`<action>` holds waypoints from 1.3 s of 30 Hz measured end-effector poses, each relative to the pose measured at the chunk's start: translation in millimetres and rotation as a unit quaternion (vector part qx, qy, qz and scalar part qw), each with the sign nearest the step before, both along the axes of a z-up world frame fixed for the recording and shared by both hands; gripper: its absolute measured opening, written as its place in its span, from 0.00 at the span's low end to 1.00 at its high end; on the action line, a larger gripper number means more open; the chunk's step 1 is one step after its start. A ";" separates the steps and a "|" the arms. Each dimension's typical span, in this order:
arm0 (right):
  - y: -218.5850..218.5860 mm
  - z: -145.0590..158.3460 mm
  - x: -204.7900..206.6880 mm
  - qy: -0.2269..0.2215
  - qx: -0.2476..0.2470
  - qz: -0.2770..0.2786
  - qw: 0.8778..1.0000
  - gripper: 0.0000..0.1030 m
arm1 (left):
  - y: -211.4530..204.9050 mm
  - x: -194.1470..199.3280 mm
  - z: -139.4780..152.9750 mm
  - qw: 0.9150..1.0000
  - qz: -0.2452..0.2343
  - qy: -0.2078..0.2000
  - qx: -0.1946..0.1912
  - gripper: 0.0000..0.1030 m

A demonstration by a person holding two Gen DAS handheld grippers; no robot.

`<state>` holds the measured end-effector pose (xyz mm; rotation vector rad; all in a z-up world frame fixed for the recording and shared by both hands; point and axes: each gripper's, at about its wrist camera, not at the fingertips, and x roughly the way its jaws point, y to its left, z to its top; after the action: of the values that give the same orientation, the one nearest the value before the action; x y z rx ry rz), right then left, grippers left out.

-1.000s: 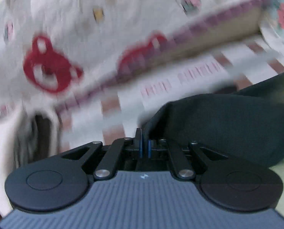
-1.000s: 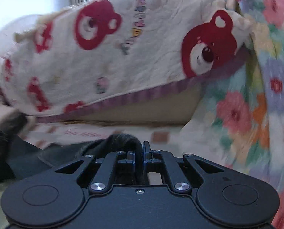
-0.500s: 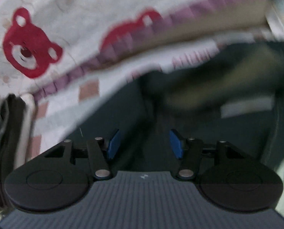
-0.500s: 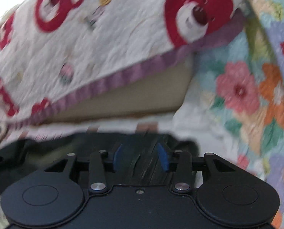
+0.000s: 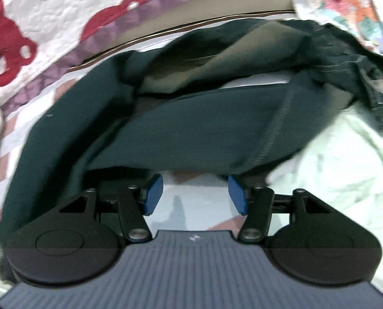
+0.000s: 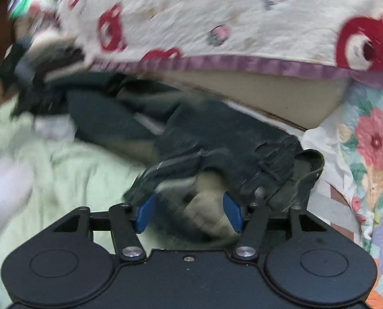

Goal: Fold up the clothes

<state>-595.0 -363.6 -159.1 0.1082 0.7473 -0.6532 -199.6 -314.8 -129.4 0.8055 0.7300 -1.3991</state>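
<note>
Opening right gripper (image 6: 188, 212) over dark garment (image 6: 227, 136) waistband edge; bedding close.

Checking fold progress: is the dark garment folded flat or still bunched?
Bunched: the dark garment lies in loose, rumpled layers, its waistband crumpled.

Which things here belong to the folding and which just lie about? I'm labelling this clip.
For the job:
dark green fabric garment
left claw, open
right claw, opening

Lying about:
white quilt with red bears
flowered cloth
pale green sheet
</note>
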 end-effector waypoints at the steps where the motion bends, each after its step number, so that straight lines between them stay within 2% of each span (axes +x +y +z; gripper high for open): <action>1: 6.9 -5.9 5.3 0.023 -0.009 0.015 1.000 0.62 | -3.4 -3.2 -1.7 1.000 0.006 0.023 0.002 0.54; 3: 17.9 -18.6 16.4 0.073 -0.037 0.052 0.995 0.61 | -10.1 -10.0 -5.1 0.998 0.016 0.066 0.006 0.54; 5: 19.8 -30.5 23.6 0.124 -0.080 0.064 0.987 0.60 | -14.3 -21.3 -6.4 0.997 0.010 0.075 -0.003 0.54; 8: 19.4 -32.3 26.7 0.167 -0.127 0.047 0.977 0.60 | -13.8 -44.0 -8.9 0.999 -0.026 0.031 -0.006 0.55; 11: 22.8 -29.7 23.4 0.176 -0.145 0.041 0.973 0.62 | -7.2 -57.1 -14.0 0.999 -0.033 0.005 -0.009 0.58; 14: 22.1 -39.6 21.9 0.193 -0.160 0.036 0.967 0.62 | -3.2 -65.5 -18.8 0.998 -0.058 -0.021 -0.017 0.58; 16: 20.4 -46.8 23.0 0.198 -0.168 0.021 0.966 0.61 | -4.1 -67.3 -20.7 0.997 -0.070 -0.040 -0.020 0.64; 19: 25.8 -52.3 32.3 0.193 -0.174 0.006 0.966 0.61 | -18.3 -65.5 -23.0 0.997 -0.051 -0.049 0.022 0.65; 21: 25.9 -56.5 39.1 0.193 -0.169 0.016 0.966 0.61 | -25.3 -65.8 -20.7 0.997 -0.054 -0.050 0.016 0.67; 23: 15.9 -60.3 46.8 0.189 -0.162 0.013 0.968 0.61 | -33.6 -71.0 -24.3 0.994 -0.067 -0.090 0.007 0.74; 25: -0.2 -59.5 51.6 0.175 -0.142 -0.003 0.974 0.52 | -42.3 -75.1 -31.8 0.989 -0.071 -0.126 0.010 0.77; 26: -8.4 -51.8 48.6 0.149 -0.125 -0.020 0.981 0.27 | -45.0 -74.7 -34.9 0.990 -0.059 -0.129 0.015 0.77; 27: -16.7 -44.1 45.7 0.122 -0.107 -0.036 0.986 0.22 | -45.6 -71.9 -36.4 0.992 -0.038 -0.116 0.015 0.77; 29: -32.8 -27.3 37.6 0.066 -0.072 -0.073 0.992 0.17 | -43.0 -66.1 -38.0 0.996 -0.009 -0.083 0.006 0.71; 30: -39.5 -13.8 25.4 0.025 -0.058 -0.104 0.993 0.16 | -41.1 -63.6 -38.7 0.998 -0.002 -0.066 0.001 0.53; 31: -46.3 -0.3 13.3 -0.016 -0.043 -0.134 0.990 0.16 | -43.0 -63.5 -40.7 0.998 -0.002 -0.060 0.011 0.13; 32: -53.1 12.7 0.8 -0.052 -0.032 -0.161 0.985 0.14 | -45.2 -63.3 -42.5 0.998 -0.003 -0.053 0.022 0.04; 33: -60.1 24.4 -12.6 -0.073 -0.031 -0.184 0.980 0.13 | -48.9 -63.4 -42.6 0.998 0.001 -0.048 0.032 0.04; 34: -67.2 35.2 -24.7 -0.088 -0.033 -0.203 0.975 0.13 | -51.8 -65.4 -38.3 0.998 0.005 -0.053 0.026 0.04; 38: -94.3 68.1 -56.2 -0.072 -0.054 -0.230 0.969 0.12 | -52.1 -77.5 5.6 0.993 -0.003 -0.094 -0.065 0.04; 39: -96.0 75.2 -61.0 -0.073 -0.055 -0.230 0.969 0.11 | -50.7 -74.0 20.3 0.993 0.005 -0.083 -0.084 0.04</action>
<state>-656.0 -459.6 -83.8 0.2304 0.5432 -1.1156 -273.6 -365.5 -109.1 0.7739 0.4801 -1.3467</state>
